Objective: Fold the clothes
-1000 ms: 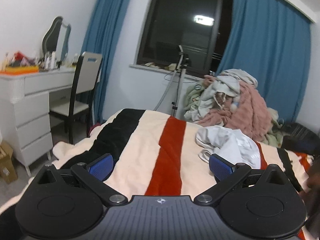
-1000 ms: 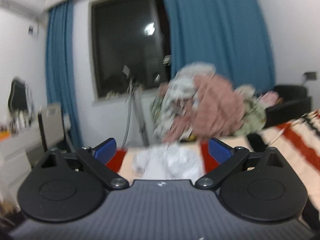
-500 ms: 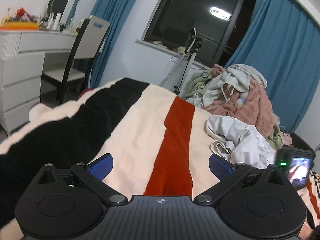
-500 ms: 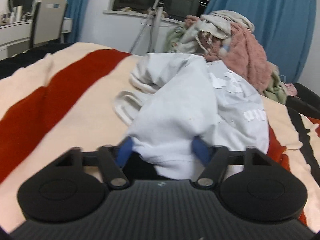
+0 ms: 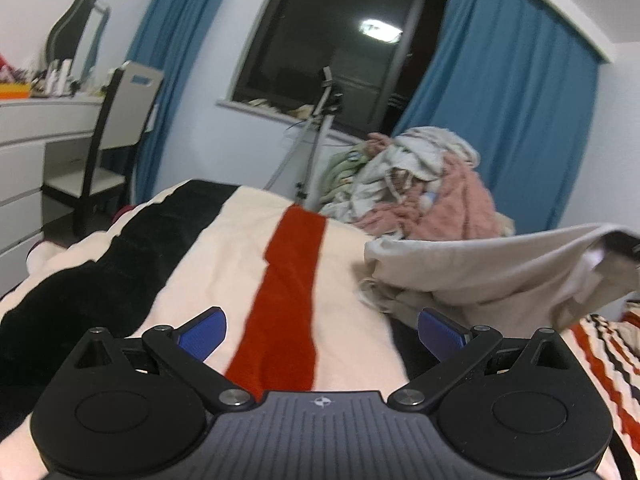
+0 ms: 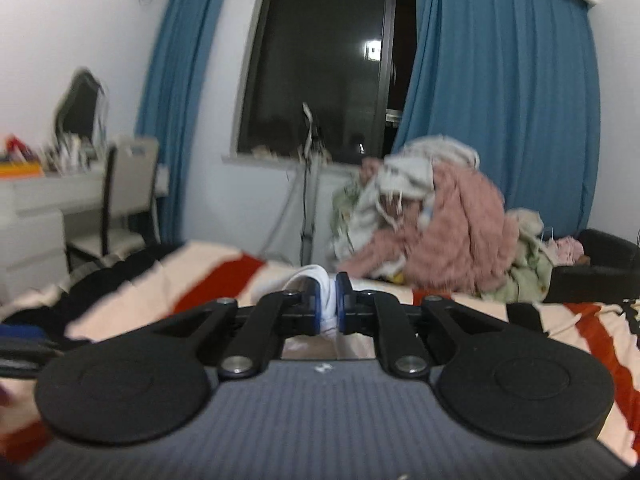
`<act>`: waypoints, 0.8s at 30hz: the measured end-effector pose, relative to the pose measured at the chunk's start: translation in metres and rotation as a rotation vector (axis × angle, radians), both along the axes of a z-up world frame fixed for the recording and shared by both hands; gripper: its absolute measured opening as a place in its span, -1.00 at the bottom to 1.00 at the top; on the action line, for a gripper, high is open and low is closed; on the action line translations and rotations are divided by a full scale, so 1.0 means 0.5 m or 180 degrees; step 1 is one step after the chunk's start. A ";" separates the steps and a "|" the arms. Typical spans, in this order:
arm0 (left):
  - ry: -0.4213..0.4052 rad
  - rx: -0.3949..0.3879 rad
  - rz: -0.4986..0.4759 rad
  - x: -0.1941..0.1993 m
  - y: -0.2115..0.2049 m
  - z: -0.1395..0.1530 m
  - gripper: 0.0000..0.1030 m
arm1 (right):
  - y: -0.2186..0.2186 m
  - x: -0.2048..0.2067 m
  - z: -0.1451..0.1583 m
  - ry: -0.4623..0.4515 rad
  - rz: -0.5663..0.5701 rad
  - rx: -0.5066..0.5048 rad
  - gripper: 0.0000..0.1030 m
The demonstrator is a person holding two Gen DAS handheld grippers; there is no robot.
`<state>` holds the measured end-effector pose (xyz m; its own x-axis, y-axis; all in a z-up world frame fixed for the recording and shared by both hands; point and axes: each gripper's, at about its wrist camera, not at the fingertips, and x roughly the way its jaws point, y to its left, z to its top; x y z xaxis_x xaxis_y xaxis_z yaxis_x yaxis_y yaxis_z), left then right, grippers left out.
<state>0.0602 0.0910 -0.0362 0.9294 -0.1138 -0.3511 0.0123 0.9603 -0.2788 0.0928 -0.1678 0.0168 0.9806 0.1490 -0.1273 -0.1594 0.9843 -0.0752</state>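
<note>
Tongs first: my right gripper has just been closing and its blue pads now pinch a fold of the white garment, cloth squeezed between them. Seen from the left wrist cam, that same garment is lifted off the bed, stretched up twd the right edge of the blanket, its lower part bunched and touching the blanket. My left gripper is spread wide w/ nothing between the pads, held low over the striped blanket, approx above the red stripe. Black band runs along the blanket's left side. Beyond the blanket's far edge, right of centre: clothes pile, pink fleece plus pale bits, heaped up. Tripod stands just left of the pile. Behind it, dark window btwn blue curtains. Far left: chair at a white dresser.
</note>
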 end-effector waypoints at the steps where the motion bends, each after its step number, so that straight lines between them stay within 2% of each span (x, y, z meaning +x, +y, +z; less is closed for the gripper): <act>1: -0.0006 0.0019 -0.0051 -0.014 -0.007 0.006 0.99 | -0.011 -0.036 0.014 -0.0052 0.0034 0.0047 -0.80; 6: -0.0028 0.0122 -0.0402 -0.097 -0.050 0.034 0.99 | -0.078 -0.190 0.052 -0.0250 0.0137 0.0370 -0.80; 9: -0.0067 0.0271 -0.0773 -0.151 -0.096 0.046 0.99 | -0.125 -0.254 0.057 -0.0303 0.0158 0.0700 -0.79; 11: -0.0106 0.0399 -0.1045 -0.187 -0.129 0.052 0.99 | -0.156 -0.272 0.054 -0.0241 0.0227 0.0916 -0.79; 14: -0.0112 0.0583 -0.1458 -0.220 -0.183 0.043 0.96 | -0.193 -0.265 0.033 -0.0096 0.0217 0.1127 -0.79; 19: 0.0064 0.0481 -0.2039 -0.220 -0.264 0.007 0.80 | -0.267 -0.231 -0.018 0.0198 0.0187 0.1765 -0.77; 24: 0.0164 0.0420 -0.2323 -0.172 -0.357 -0.036 0.59 | -0.308 -0.201 -0.064 0.0431 0.0057 0.2047 -0.76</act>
<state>-0.0259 -0.0877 -0.0543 0.6157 -0.6500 -0.4455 0.6499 0.7385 -0.1792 -0.0075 -0.3217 -0.0151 0.9588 0.2528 -0.1294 -0.1430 0.8234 0.5492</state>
